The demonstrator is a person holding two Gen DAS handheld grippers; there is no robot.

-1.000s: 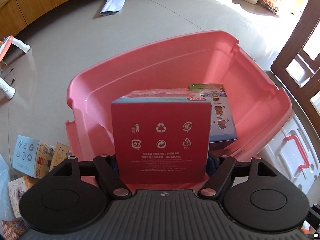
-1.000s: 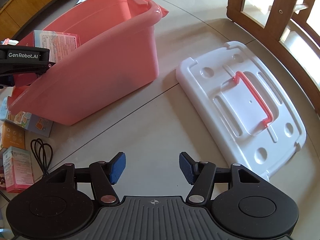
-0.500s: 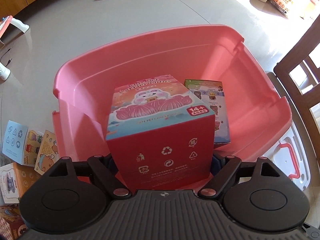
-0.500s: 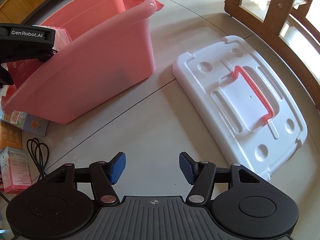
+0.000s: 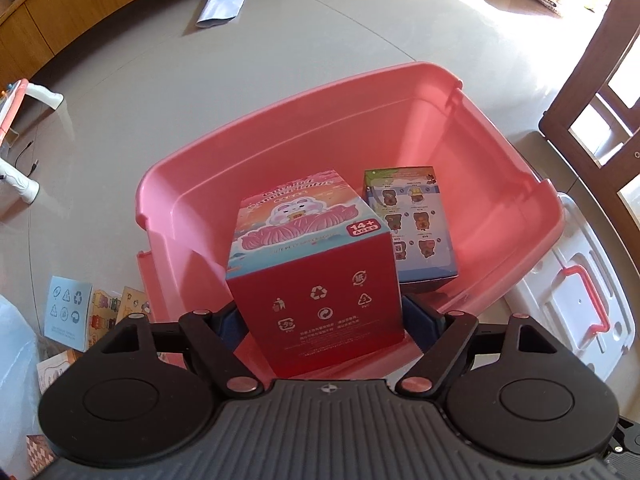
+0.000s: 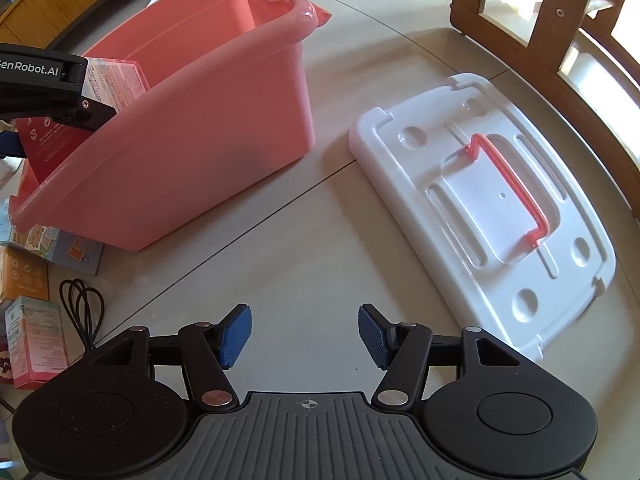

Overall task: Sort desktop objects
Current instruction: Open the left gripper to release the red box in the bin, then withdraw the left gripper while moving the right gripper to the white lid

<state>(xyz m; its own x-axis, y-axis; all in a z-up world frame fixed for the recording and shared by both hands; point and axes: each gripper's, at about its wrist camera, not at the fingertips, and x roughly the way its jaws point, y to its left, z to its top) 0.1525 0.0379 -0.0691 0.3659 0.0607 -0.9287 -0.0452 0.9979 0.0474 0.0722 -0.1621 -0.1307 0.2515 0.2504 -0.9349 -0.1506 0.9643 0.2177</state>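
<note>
My left gripper [image 5: 324, 320] is shut on a red toy box [image 5: 320, 280] with a pink cartoon top, holding it over the near end of the pink bin [image 5: 360, 128]. A blue toy box [image 5: 412, 228] lies flat on the bin's floor beside it. In the right wrist view the pink bin [image 6: 192, 140] stands at the left, with the left gripper and the red box [image 6: 80, 116] at its near rim. My right gripper [image 6: 304, 336] is open and empty above the bare table.
The bin's white lid [image 6: 492, 208] with a red handle lies to the right of the bin. Several small boxes [image 6: 28, 280] and a black cable [image 6: 80, 312] lie left of the bin. A wooden chair [image 6: 540, 8] stands at the table's far right.
My left gripper has tipped the red box forward and lifted a little over the bin, so its cartoon top now shows. The right gripper has barely moved.
</note>
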